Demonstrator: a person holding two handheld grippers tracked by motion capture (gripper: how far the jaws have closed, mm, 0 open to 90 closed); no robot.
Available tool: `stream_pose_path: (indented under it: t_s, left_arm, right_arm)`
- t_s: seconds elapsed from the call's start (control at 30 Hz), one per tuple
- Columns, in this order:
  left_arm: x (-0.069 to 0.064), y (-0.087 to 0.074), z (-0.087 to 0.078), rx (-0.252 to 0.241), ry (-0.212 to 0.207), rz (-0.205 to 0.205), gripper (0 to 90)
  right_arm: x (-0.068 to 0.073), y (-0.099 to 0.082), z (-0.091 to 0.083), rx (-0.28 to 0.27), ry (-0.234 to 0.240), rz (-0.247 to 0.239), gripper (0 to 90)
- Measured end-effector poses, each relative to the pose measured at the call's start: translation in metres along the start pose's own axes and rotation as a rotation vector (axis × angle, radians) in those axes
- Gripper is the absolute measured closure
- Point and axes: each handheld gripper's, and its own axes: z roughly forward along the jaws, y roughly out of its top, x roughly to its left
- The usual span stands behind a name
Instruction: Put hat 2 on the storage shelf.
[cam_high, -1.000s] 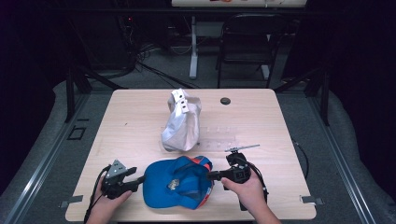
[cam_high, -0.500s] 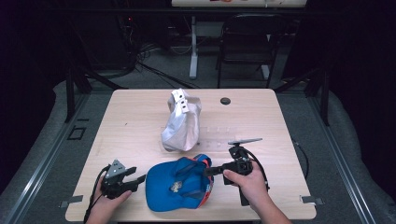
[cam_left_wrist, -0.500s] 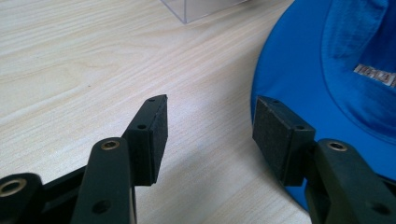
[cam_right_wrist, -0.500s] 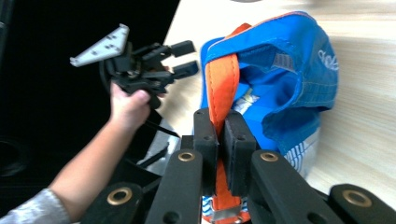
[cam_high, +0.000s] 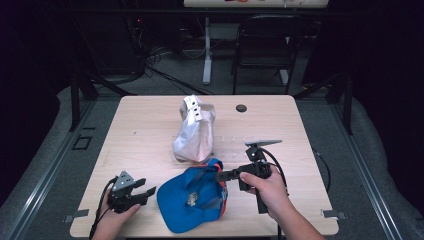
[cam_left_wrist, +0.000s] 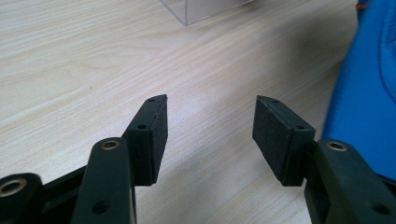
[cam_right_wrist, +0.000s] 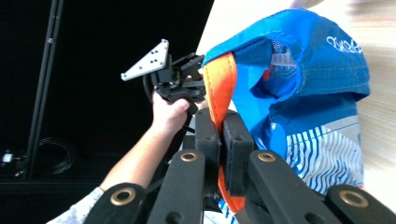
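Pale wooden table in a dark room: my right gripper pinches the blue cap, left gripper gapes empty.

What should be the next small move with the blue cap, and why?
Probably bring the open left gripper to the cap's near-left edge and pinch it. The right gripper is shut on the orange edge of the blue cap, lifting that side, while the left jaws rest beside the cap with nothing between them.
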Motion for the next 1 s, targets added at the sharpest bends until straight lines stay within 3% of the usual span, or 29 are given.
stream_pose_path:
  t_s: [0.27, 0.7, 1.0]
  left_arm:
    - [0.0, 0.0, -0.001, 0.0, 0.001, 0.0, 45.7]
    - [0.0, 0.0, 0.0, -0.001, 0.0, 0.002, 45.7]
    - [-0.004, 0.002, -0.001, -0.006, -0.008, 0.013, 46.1]
  right_arm:
    - [0.011, 0.006, -0.008, -0.013, 0.044, 0.031, 87.2]
    - [0.037, 0.02, -0.041, -0.072, 0.027, 0.015, 87.2]
    - [0.045, 0.028, -0.065, -0.11, 0.019, 0.038, 87.1]
